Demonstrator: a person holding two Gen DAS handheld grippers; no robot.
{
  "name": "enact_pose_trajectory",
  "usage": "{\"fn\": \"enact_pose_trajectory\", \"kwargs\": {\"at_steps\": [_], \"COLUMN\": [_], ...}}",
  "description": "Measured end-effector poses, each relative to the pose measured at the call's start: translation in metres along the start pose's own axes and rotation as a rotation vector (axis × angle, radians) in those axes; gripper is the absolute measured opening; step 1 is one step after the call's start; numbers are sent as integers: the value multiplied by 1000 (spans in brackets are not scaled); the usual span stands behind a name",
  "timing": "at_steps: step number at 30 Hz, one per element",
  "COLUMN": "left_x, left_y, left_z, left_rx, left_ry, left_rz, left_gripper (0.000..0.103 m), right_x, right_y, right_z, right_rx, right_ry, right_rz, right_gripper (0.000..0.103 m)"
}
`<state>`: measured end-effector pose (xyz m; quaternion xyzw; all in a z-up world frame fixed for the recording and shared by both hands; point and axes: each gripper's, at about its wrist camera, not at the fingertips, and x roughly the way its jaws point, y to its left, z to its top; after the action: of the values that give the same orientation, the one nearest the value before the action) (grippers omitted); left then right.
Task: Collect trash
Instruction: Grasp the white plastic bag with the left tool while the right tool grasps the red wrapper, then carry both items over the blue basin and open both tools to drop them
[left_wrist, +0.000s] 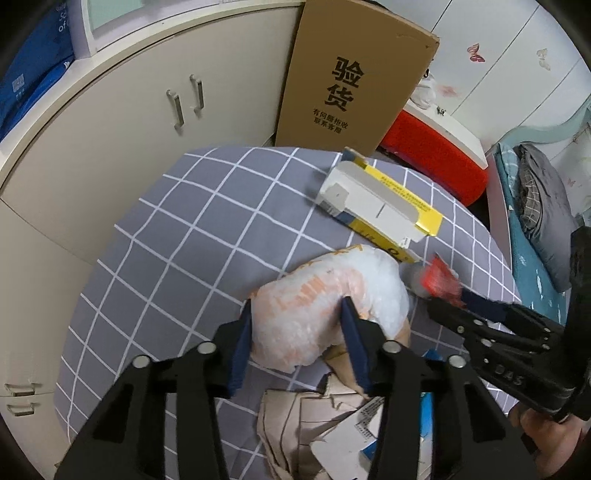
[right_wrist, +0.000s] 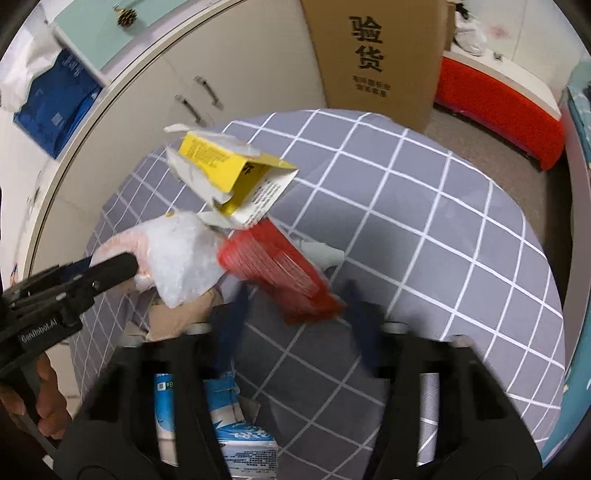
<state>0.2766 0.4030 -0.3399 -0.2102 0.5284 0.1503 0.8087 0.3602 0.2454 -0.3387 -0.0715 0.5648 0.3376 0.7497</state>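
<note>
Left gripper (left_wrist: 295, 310) pinches soft, light plastic bag (left_wrist: 325, 295) mid-frame; right gripper (right_wrist: 295, 295) jaws flank crinkly red wrapper (right_wrist: 273, 269), grip unclear.

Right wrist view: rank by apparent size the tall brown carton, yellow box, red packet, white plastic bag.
1. tall brown carton, though cut off at the top edge
2. white plastic bag
3. yellow box and red packet: look about alike, so unranked

The carton stands farthest back, so it is truly bigger still.

Red packet (right_wrist: 280, 273) between right tongs (right_wrist: 295, 295) — seemingly gripped, yellow carton (right_wrist: 225, 173) behind
</note>
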Motion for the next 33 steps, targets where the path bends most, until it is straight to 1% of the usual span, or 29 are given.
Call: {"fn": "enact_pose_trajectory", "kwargs": {"at_steps": [5,9,15,19,22,25,28,33], "left_x": [-14,-35,-72,-97,-112,-125,-135,-145], "left_y": [-11,-23,-48,-76,-103,-136,-176,-244], "left_z": [1,1,0,-6,-16,-32,-58,-101], "left_rx": [15,29,49,63,82,108,138,195], "left_ry": [-39,-89,-155,-183,-196,-196,-193,-180], "left_rz": [-9,-8,-11,-24,-44,-66,-88,-123], "left_gripper": [37,34,34,34,34,33,33,33], "right_x": [-4,-17,-59,-93,-124,-160,-187,-240], "right_y": [4,6,-2,-19,-37,-63,-89,-139], "right_z": [-2,-5,-16,-31,-47,-72,-96,-147], "right_rx": [-38,-36,-10,26,69,114,150,215], "right_ry": [1,-25,-82,-124,-162,-202,-222,-273], "right_rz": [35,69,92,101,108,110,113,97], "right_gripper": [29,25,24,24,24,24,24,24]}}
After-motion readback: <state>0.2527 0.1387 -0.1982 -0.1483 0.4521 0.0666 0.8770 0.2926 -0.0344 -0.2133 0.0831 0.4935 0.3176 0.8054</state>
